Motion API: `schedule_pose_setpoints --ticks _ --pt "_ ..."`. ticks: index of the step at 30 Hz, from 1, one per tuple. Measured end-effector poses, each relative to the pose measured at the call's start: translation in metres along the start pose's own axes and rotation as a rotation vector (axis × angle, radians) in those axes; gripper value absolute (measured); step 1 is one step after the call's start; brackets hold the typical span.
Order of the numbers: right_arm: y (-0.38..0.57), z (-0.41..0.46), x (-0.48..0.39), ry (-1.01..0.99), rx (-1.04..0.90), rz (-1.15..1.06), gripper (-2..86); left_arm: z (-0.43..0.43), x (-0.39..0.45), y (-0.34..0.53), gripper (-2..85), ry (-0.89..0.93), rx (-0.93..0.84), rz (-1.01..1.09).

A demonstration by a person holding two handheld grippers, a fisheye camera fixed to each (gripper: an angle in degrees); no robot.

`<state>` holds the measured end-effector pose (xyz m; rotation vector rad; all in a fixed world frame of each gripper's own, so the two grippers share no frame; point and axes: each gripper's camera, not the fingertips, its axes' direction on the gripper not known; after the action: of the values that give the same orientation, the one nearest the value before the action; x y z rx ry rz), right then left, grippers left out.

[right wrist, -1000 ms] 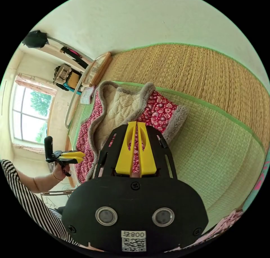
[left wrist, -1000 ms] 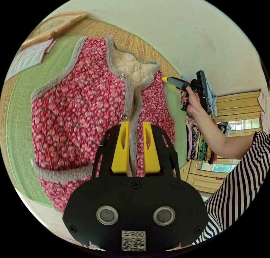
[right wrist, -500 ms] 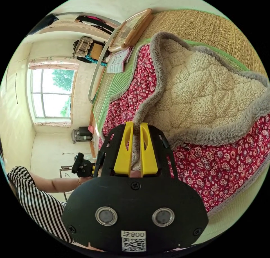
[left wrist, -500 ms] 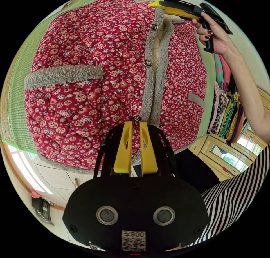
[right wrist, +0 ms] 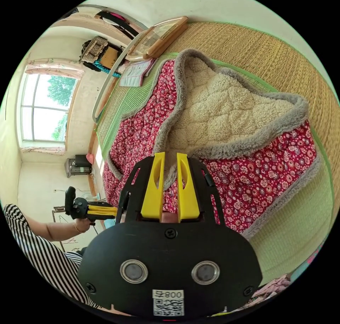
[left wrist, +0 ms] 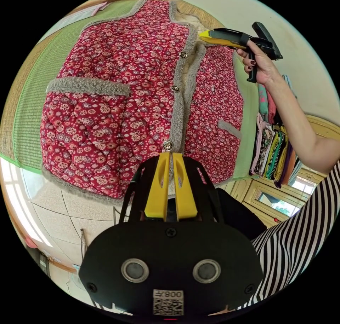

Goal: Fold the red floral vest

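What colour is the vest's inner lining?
Cream lining, seen best in the right gripper view.

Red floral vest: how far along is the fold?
Done: the red floral vest lies spread front-up on the green mat, snaps shut down the front. In hand: the left gripper sits at the hem of the placket, the right gripper at the neckline trim. Left: every fold; both side panels still lie flat.

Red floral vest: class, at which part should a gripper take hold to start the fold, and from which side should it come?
Probably the grey fleece front edge of the red floral vest. It is a raised rim on a garment lying flat on the green mat. The left gripper comes in from the hem end, the right gripper from the neckline end.
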<state>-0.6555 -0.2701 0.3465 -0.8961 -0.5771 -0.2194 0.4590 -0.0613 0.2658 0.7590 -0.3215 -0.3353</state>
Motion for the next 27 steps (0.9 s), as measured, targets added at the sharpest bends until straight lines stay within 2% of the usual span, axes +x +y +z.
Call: schedule_pose_setpoints --ticks 2,7,10,13,18,21,24,27 --pt "0.009 0.001 -0.004 0.061 0.019 0.011 7.9 0.005 0.007 0.007 5.1 0.002 0.003 0.033" --pt "0.002 0.044 -0.005 0.145 -0.080 0.024 8.5 0.049 0.010 0.014 6.9 -0.065 -0.160 0.070" --pt "-0.002 0.058 -0.004 0.160 -0.085 0.040 7.0 0.059 0.007 0.017 5.7 -0.056 -0.165 0.031" --pt "0.000 0.050 -0.005 0.084 -0.036 0.028 2.2 0.059 0.007 0.025 4.2 -0.046 -0.159 0.050" --pt "0.000 0.030 -0.019 0.001 0.043 -0.031 0.4 0.043 -0.003 0.048 3.3 0.038 -0.073 -0.007" --pt "-0.011 0.048 -0.017 0.025 0.002 -0.046 0.2 0.050 -0.008 0.057 3.7 0.027 -0.088 -0.025" --pt "-0.020 0.092 -0.003 0.101 -0.134 -0.007 0.2 0.070 -0.019 0.060 4.9 0.032 -0.129 -0.068" --pt "-0.014 0.081 0.003 0.040 -0.062 -0.008 1.0 0.069 -0.024 0.070 6.1 0.069 -0.093 -0.099"
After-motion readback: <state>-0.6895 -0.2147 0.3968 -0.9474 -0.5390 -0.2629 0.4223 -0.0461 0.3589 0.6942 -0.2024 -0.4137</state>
